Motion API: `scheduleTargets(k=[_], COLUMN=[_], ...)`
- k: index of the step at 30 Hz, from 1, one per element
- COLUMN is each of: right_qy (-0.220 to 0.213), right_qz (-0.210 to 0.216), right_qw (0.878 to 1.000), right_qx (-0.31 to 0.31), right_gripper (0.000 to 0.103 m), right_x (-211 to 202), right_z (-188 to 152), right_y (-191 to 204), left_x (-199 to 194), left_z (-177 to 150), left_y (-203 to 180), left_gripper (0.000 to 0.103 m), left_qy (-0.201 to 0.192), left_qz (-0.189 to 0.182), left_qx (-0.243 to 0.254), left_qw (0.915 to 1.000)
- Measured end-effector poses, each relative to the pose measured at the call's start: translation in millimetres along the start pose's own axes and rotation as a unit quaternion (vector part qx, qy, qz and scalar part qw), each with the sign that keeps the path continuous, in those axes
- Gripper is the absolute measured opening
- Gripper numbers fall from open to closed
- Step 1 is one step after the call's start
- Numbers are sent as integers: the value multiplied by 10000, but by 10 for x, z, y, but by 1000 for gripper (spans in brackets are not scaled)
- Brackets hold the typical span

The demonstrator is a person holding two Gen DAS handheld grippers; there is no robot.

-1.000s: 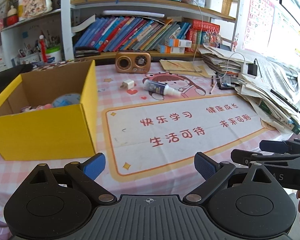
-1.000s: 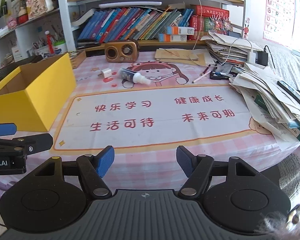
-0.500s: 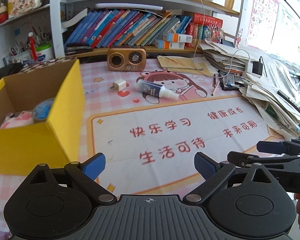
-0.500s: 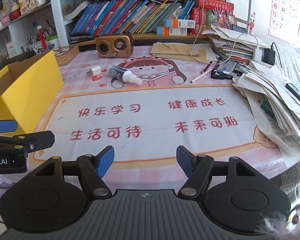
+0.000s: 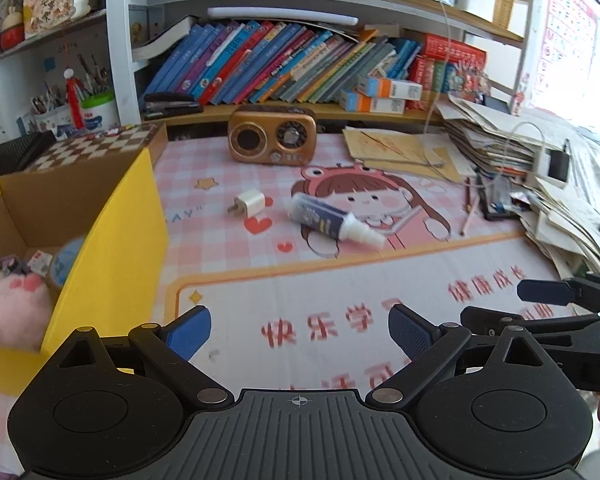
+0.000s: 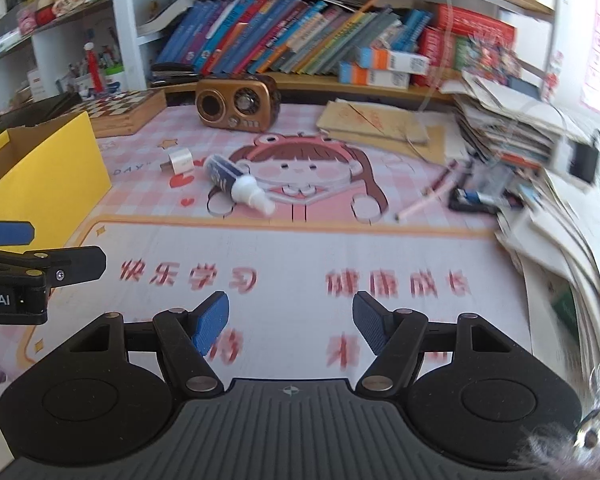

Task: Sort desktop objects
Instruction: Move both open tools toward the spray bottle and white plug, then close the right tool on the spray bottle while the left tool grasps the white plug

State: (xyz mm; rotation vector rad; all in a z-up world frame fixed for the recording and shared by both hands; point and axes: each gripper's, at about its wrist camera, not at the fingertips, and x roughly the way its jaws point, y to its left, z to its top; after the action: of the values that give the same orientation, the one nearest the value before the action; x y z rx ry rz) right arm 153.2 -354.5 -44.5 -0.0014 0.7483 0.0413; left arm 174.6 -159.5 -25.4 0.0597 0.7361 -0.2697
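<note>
Yellow box [image 5: 112, 240]: contents partly hidden behind its wall.
Mat text: blurred.
Spray bottle [image 5: 332, 222]: nearer than before.
Left gripper [image 5: 299, 330], right gripper [image 6: 291, 320]: both apart, empty.

Home study desk, likely a child's. Ahead of the fingers: pink checked desk mat [image 5: 220, 216] with a cartoon girl and printed Chinese characters. Beyond it, a shelf of slanted books [image 5: 268, 64] and a pen pot [image 5: 96, 112] far left. Right of the fingers: messy stack of papers [image 6: 512, 128]; alphabet chart [image 5: 572, 52] on the wall above.
</note>
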Motion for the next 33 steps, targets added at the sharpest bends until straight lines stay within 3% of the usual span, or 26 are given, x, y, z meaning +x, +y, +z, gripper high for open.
scheduleTargets(k=[7,17,33], right_qy=[-116,-160,369], right_qz=[436,1121,1983], right_qw=[9972,9838,9549], right_qx=[-592,-1393,-2179], right_gripper=[66,62,40], right_x=[400,1027,1788], right_z=[392,845,1110], right_y=[-158,-162,227], left_x=[239,553,822], left_z=[269,581,636], left_y=[-26,-38,26], left_gripper=[97,97,97], left_qy=[-42,-54,268], left_qz=[419,945,1299], left_qx=[-145,-161,-189], left_qw=[9990,9954,9910])
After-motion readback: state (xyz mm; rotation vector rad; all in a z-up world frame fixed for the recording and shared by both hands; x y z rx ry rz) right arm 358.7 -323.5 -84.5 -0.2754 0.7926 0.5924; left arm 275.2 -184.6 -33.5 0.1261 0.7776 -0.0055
